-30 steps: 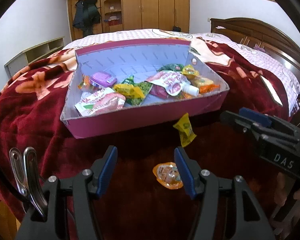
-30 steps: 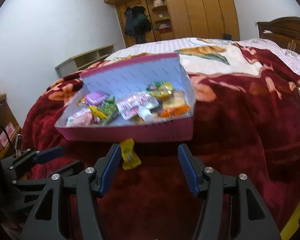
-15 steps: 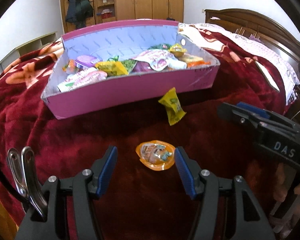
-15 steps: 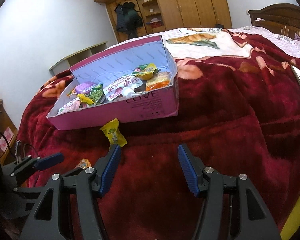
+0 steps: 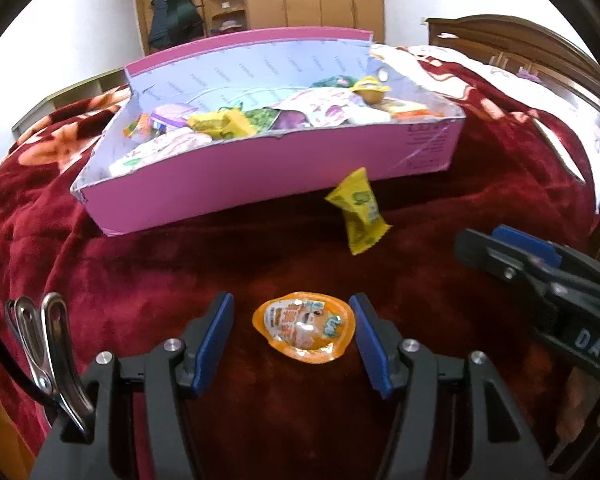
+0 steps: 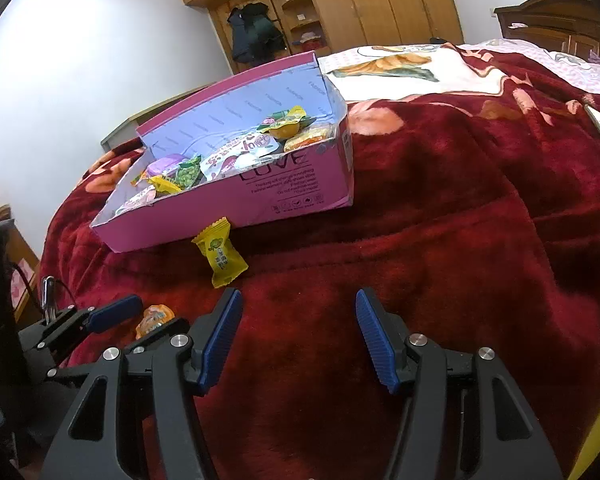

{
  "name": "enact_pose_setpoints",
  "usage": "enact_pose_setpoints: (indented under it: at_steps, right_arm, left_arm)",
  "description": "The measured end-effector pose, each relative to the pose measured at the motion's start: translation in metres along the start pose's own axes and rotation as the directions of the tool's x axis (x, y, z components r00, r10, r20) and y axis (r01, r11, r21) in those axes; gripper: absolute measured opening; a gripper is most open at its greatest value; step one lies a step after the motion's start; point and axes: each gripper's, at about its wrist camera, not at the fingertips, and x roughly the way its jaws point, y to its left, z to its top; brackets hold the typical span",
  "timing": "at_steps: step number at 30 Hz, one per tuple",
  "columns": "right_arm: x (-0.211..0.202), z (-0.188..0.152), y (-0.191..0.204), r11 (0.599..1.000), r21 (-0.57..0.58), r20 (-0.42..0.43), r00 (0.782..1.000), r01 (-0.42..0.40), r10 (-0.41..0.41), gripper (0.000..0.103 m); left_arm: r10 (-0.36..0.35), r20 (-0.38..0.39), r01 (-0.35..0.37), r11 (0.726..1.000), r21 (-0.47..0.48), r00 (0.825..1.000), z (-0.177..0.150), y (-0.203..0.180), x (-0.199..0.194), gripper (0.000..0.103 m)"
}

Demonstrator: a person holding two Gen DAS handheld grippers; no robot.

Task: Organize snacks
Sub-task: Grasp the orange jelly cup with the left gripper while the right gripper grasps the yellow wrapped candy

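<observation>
Left wrist: left tongs apart around jelly cup; right tongs apart, empty.

1. The box sits on the blanket, which covers the bed.
2. Snacks lie piled inside the box.
3. A packet lies on the blanket just before the box's front wall.
4. A jelly cup lies nearer than the packet, between the left gripper's parted jaws.
5. The right gripper is to the right of the left gripper, with only blanket between its jaws.
6. A wardrobe stands behind the bed.
</observation>
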Motion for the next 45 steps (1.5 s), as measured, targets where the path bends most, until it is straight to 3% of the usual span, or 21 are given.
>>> enact_pose_setpoints:
  at_steps: [3,5,11,22,35,45]
  right_arm:
    - [0.003,-0.002,0.000,1.000,-0.006,-0.003,1.000,0.001,-0.001,0.061]
    - [0.004,-0.003,0.000,1.000,-0.009,-0.003,1.000,0.001,-0.001,0.061]
    - [0.006,-0.005,0.002,1.000,-0.021,-0.002,1.000,0.012,-0.012,0.061]
    - [0.004,-0.004,0.007,0.999,-0.033,0.004,1.000,0.024,-0.023,0.061]
    - [0.022,0.006,0.031,0.992,-0.119,-0.036,0.999,-0.030,0.026,0.061]
    - [0.049,0.021,0.052,0.984,-0.173,-0.089,0.996,-0.039,0.024,0.051]
  left_arm:
    - [0.006,0.005,-0.006,1.000,-0.002,1.000,0.000,0.000,0.001,0.060]
    - [0.007,0.010,-0.007,1.000,0.006,1.000,0.000,-0.001,0.001,0.051]
    - [-0.004,0.023,0.004,1.000,0.010,1.000,-0.002,0.000,-0.004,0.048]
    - [0.013,0.070,-0.009,0.999,-0.053,0.997,0.002,0.019,-0.016,0.047]
    - [0.065,0.104,-0.056,0.995,-0.085,0.992,-0.002,0.034,-0.016,0.047]
    - [0.056,0.103,-0.044,0.993,-0.110,0.993,-0.003,0.041,-0.014,0.047]
